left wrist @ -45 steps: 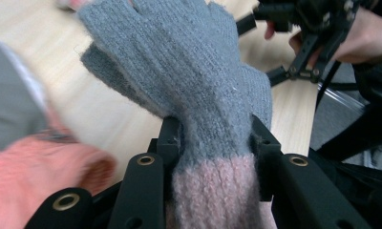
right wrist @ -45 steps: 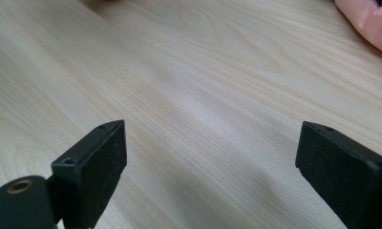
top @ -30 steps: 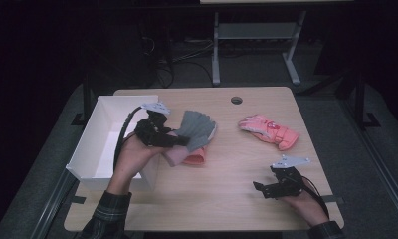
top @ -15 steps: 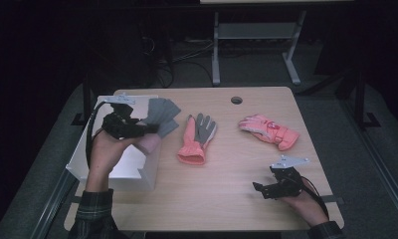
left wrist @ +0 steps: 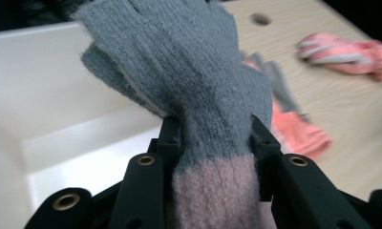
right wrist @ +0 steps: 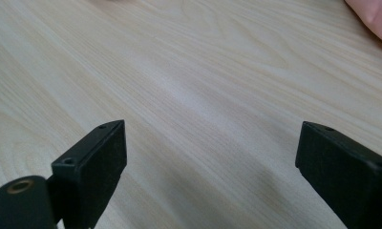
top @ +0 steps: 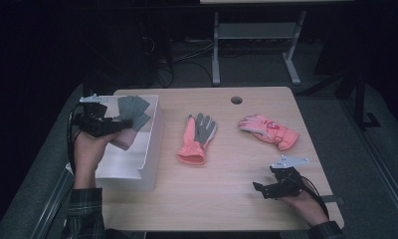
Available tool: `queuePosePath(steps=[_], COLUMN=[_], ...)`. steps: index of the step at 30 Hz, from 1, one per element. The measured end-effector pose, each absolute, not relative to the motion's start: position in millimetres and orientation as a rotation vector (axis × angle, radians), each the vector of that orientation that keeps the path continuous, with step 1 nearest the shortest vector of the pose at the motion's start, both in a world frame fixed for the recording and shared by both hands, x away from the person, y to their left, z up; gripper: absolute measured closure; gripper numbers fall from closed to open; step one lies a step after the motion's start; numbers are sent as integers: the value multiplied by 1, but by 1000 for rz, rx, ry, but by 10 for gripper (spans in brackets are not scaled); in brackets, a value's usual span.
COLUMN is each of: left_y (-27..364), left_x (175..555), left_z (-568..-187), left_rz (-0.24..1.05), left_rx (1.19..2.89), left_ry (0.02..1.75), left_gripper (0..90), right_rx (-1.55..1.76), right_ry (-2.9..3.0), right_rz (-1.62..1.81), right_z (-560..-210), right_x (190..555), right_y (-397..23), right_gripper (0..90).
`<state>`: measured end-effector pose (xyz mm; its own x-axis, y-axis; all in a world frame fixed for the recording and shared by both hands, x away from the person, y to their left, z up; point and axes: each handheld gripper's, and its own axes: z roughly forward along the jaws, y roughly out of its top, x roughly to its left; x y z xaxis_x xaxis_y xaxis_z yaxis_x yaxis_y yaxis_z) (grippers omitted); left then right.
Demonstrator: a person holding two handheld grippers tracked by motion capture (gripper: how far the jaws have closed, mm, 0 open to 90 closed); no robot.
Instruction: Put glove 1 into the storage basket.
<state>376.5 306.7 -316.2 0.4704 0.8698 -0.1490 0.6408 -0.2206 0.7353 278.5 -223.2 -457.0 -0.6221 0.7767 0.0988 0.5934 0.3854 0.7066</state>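
Left gripper (top: 118,124) clamps a grey-and-pink glove (left wrist: 198,95) above the white box (top: 137,164); right gripper (right wrist: 208,157) rests open.

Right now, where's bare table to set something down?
Free: the near table strip between the white box and the right gripper; also the far edge around the round hole. Crowded: mid-table, where the orange-and-grey glove and pink glove lie.

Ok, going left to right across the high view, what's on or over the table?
Left hand-held gripper shut on a grey and pink glove over the white box → coral and grey glove lying flat → pink glove → right hand-held gripper, open, at the near edge.
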Motion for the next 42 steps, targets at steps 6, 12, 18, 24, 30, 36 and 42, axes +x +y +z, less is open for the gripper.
queuePosePath(steps=[6, 12, 18, 24, 30, 36, 42], left_y=[323, 329, 333, 334, 333, 332, 325], left_x=[392, 404, 411, 414, 417, 418, 419], left_z=[-347, -375, -394, -406, -417, -422, -423], left_rz=[383, 374, 352, 334, 302, 298, 315], left_rx=[1958, 2019, 2073, 2096, 2140, 2172, 2185], left_ry=[1347, 1430, 1476, 1522, 1544, 1545, 1576], left_gripper=[655, 653, 647, 642, 626, 591, 382], right_rx=[1221, 1215, 1220, 1222, 1218, 1220, 1217], right_ry=[2400, 2400, 2401, 2400, 2401, 2402, 2403], right_rz=[1066, 1071, 1072, 1071, 1073, 1072, 1073], right_z=[-457, -457, -457, -456, -456, -456, -456], right_x=[279, 278, 278, 278, 278, 278, 278], right_y=[-224, -224, -224, -224, -224, -224, -224], right_gripper=[100, 100, 100, 100, 100, 100, 100])
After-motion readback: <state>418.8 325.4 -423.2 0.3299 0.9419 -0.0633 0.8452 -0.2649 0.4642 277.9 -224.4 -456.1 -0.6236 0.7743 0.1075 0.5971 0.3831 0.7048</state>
